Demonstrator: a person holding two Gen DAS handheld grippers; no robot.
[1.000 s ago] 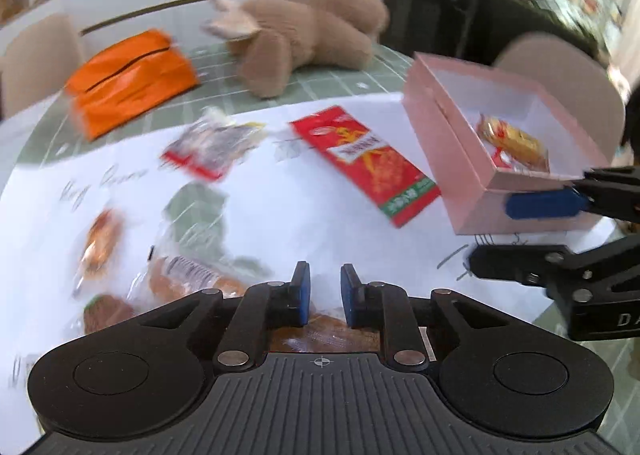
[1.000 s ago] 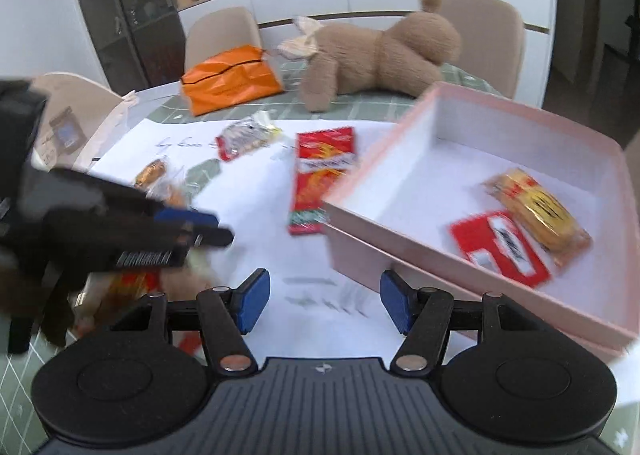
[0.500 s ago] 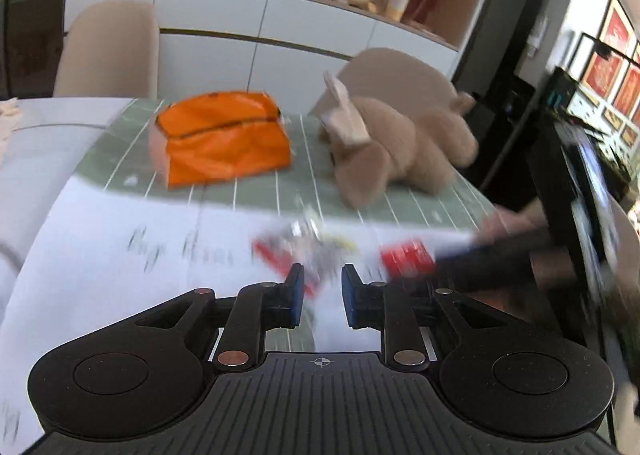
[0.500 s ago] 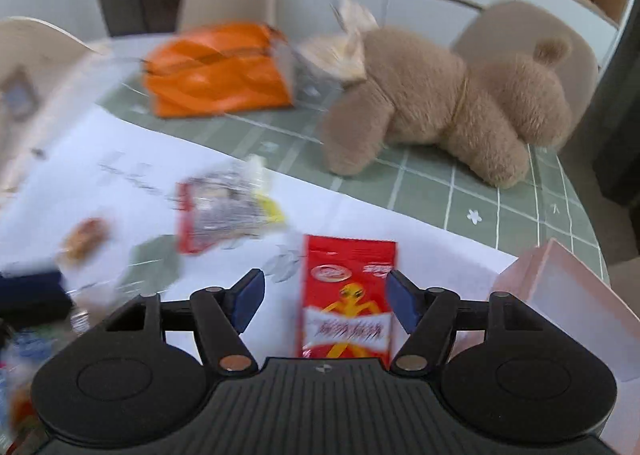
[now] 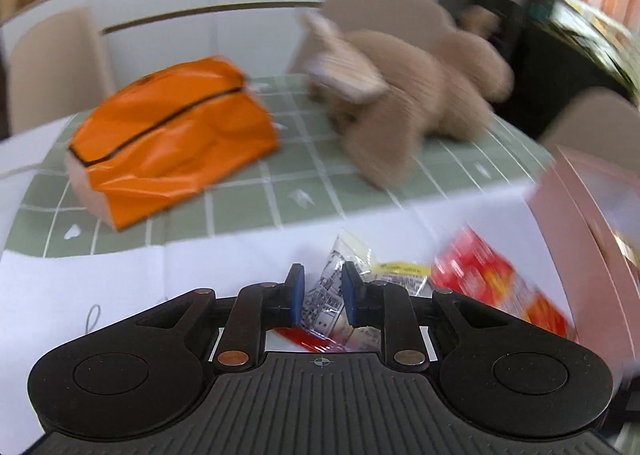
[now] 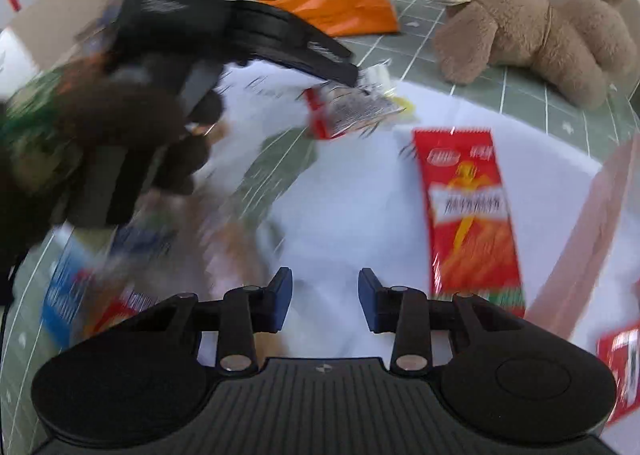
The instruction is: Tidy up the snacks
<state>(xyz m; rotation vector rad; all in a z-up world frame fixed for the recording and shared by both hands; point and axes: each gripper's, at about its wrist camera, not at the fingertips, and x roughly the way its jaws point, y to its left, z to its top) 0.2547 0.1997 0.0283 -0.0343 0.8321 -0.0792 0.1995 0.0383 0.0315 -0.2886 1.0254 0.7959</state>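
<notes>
Your left claw [image 5: 322, 297] sits low over the white sheet [image 5: 120, 279] on the worktop [image 5: 248, 207], its blue pads [image 5: 297, 293] close together with only a narrow gap; a clear crinkled snack packet [image 5: 326, 295] shows in that gap, but you cannot tell whether the pads press on it. The long red snack packet [image 6: 468, 211] lies flat on the sheet just ahead and right of your right claw [image 6: 324, 303]. That claw's pads [image 6: 280, 297] stand apart with bare sheet between them, gripping nothing. The pink box [image 5: 592, 223] stands at the right edge, beside the red packet. Behind, an orange bag [image 5: 168, 135] and a brown plush toy [image 6: 524, 31] lie on the green checked cloth. More snacks at lower left are too blurred to name.
</notes>
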